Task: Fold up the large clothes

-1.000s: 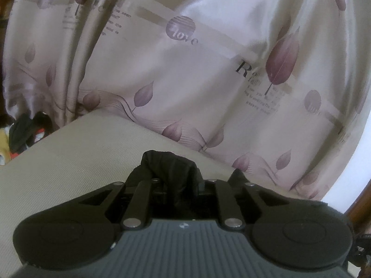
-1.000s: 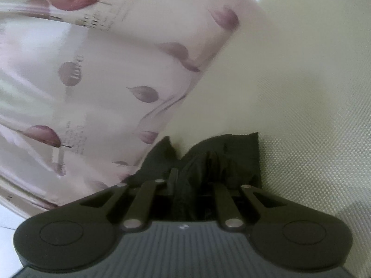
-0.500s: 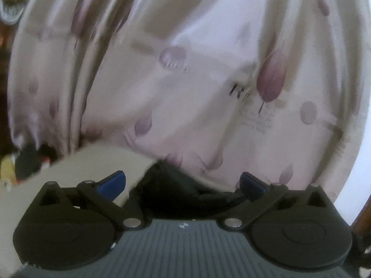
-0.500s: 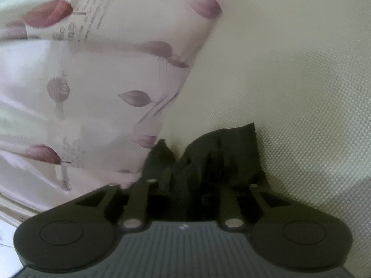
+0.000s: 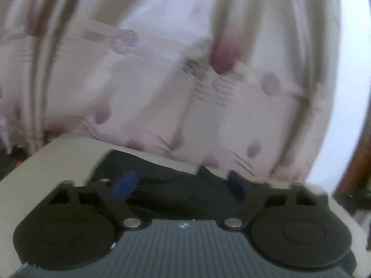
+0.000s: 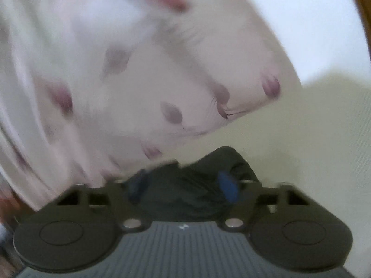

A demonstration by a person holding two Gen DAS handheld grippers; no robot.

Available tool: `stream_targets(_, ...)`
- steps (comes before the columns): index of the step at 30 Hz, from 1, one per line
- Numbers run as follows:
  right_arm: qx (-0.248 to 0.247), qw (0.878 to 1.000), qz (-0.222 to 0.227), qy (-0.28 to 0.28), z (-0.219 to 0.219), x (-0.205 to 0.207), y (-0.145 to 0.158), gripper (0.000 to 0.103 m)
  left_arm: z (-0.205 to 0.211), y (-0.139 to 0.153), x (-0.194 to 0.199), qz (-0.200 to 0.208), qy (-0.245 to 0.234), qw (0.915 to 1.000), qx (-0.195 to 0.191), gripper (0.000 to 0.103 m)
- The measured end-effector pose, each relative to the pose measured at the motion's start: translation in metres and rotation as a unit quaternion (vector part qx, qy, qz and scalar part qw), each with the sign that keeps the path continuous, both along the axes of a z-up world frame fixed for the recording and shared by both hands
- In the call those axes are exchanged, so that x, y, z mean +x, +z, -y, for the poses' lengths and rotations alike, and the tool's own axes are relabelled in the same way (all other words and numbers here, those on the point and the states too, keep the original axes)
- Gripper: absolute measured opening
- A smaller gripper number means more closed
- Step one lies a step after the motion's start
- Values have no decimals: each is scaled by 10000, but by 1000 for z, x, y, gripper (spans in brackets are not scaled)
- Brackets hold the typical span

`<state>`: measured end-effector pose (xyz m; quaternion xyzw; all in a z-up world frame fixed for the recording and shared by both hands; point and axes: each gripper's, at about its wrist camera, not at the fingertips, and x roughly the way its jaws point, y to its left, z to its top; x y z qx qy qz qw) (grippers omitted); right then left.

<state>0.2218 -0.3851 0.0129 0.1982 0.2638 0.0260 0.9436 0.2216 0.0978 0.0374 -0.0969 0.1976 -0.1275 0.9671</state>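
The black garment [image 5: 180, 190] lies on the beige surface [image 5: 58, 155] before the curtain [image 5: 162, 81], whose print is too blurred to read. Left gripper [image 5: 179, 184] closing, right gripper [image 6: 183, 185] opening; both released, cloth between them.

It looked like a room in a home. A shiny pink curtain [image 5: 162, 81] with purple leaves filled the top of both views. A soft cream bed cover [image 6: 313, 139] lay below it, at the lower right.
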Motion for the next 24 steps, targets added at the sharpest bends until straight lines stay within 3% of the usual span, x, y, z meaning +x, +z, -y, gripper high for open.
stream_targets(1, -375, 9992, -48, 91, -13, 8, -1, 35, 8, -1, 3, -24, -88, 9999, 68, 72)
stream_targets(3, -913, 9956, -164, 106, -30, 24, -9, 28, 23, -6, 12, -49, -266, 9992, 289, 68)
stream_targets(4, -1081, 9938, -237, 109, -35, 33, -15, 27, 29, -11, 18, -107, -330, 9986, 397, 66)
stream_targets(6, -1360, 9897, -451, 23, -38, 48, -28, 25, 34, -23, 36, -351, -340, 9973, 546, 50)
stream_targets(7, -1427, 9883, -538, -9, -37, 53, -35, 25, 33, -28, 43, -449, -313, 9970, 539, 50)
stream_targets(13, -1345, 9852, -1063, -71, -24, 70, -66, 25, 7, -70, 82, -1147, 218, 9929, 230, 50)
stream_targets(16, -1365, 9829, -1238, 2, -23, 74, -75, 24, -5, -86, 91, -1441, 246, 9893, -39, 49)
stream_targets(24, -1592, 9780, -1346, -58, -27, 80, -87, 22, -8, -104, 95, -1439, 386, 9887, -149, 47)
